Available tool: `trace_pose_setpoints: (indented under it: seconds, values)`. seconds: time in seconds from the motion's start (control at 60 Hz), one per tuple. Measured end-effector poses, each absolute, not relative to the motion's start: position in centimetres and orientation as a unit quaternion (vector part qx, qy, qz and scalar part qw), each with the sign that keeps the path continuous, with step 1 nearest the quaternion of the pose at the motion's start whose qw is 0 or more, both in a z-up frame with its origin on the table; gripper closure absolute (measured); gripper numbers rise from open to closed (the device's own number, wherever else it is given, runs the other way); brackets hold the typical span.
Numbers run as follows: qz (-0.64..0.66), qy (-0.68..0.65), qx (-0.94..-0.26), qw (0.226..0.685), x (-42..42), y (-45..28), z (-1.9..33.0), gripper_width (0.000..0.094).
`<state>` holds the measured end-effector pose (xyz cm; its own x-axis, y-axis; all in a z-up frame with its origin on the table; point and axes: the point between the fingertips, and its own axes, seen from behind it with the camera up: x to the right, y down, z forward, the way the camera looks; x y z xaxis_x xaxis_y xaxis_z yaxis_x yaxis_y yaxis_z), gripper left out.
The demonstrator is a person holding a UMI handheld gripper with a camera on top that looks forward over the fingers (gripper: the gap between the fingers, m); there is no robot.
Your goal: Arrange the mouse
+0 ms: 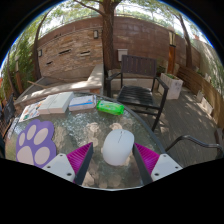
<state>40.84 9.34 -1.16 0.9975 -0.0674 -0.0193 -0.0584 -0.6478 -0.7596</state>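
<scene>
A white computer mouse (118, 147) rests on the round glass-topped table (85, 128), between my fingers. My gripper (113, 150) is open around it. The right pad (145, 157) is close against the mouse's side, and a small gap shows at the left pad (80, 158). A mat with a purple paw print (36, 143) lies on the table to the left of the fingers.
Beyond the mouse lie a green object (110, 107), a white box (55, 102) and a second box (82, 101). A black metal chair (140, 95) stands behind the table on the right. A brick wall and a tree are further off.
</scene>
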Motion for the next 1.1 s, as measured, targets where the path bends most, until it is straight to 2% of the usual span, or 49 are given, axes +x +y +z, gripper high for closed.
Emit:
trace_pose_setpoints:
  seconds: [0.083, 0.1, 0.117, 0.183, 0.25, 0.333, 0.35, 0.45, 0.467, 0.533, 0.617, 0.667, 0.733, 0.75, 0.767, 0.8, 0.817, 0.883, 0.983, 1.0, 1.033, 1.1]
  values:
    - [-0.011, 0.04, -0.906, 0.422, 42.3, 11.4, -1.9, 0.0187]
    - [-0.012, 0.04, -0.905, 0.422, 42.6, 11.7, -2.1, 0.0218]
    - [-0.015, 0.043, -0.907, 0.42, 42.5, 12.6, -0.5, 0.0254]
    - [-0.031, 0.042, -0.905, 0.422, 41.7, 11.8, -1.3, 0.0439]
    - [-0.034, 0.039, -0.905, 0.422, 41.9, 11.9, -1.3, 0.0454]
    - [-0.055, 0.025, -0.903, 0.424, 41.9, 11.4, -1.1, 0.0516]
    - [-0.063, 0.025, -0.904, 0.422, 41.3, 11.3, 1.1, 0.053]
    - [-0.086, 0.03, -0.904, 0.417, 41.4, 10.6, 1.8, 0.0581]
    - [-0.09, 0.035, -0.901, 0.423, 41.7, 10.2, 0.7, 0.0583]
    - [-0.096, 0.058, -0.889, 0.445, 41.4, 10.1, 4.3, 0.0581]
    - [-0.079, 0.084, -0.859, 0.499, 38.8, 10.8, 11.8, 0.0582]
    - [-0.062, 0.088, -0.839, 0.533, 35.9, 11.4, 16.5, 0.0582]
    - [-0.032, 0.074, -0.822, 0.564, 30.2, 11.7, 20.9, 0.0581]
    - [-0.025, 0.068, -0.82, 0.567, 28.6, 11.8, 23.4, 0.0583]
    - [-0.018, 0.059, -0.819, 0.57, 27.0, 11.7, 23.6, 0.0582]
    - [-0.006, 0.041, -0.821, 0.569, 23.9, 11.5, 23.1, 0.0583]
    - [-0.002, 0.035, -0.82, 0.571, 22.8, 11.7, 21.2, 0.0583]
    - [0.015, 0.009, -0.839, 0.543, 17.5, 11.3, 17.1, 0.0586]
    - [0.022, -0.006, -0.879, 0.476, 12.8, 10.2, 6.0, 0.0584]
    - [0.018, -0.01, -0.885, 0.466, 12.6, 10.1, 5.9, 0.0584]
    - [0.009, -0.017, -0.894, 0.447, 12.7, 9.7, 3.3, 0.0581]
    - [0.006, -0.015, -0.901, 0.434, 12.0, 9.5, -0.2, 0.0552]
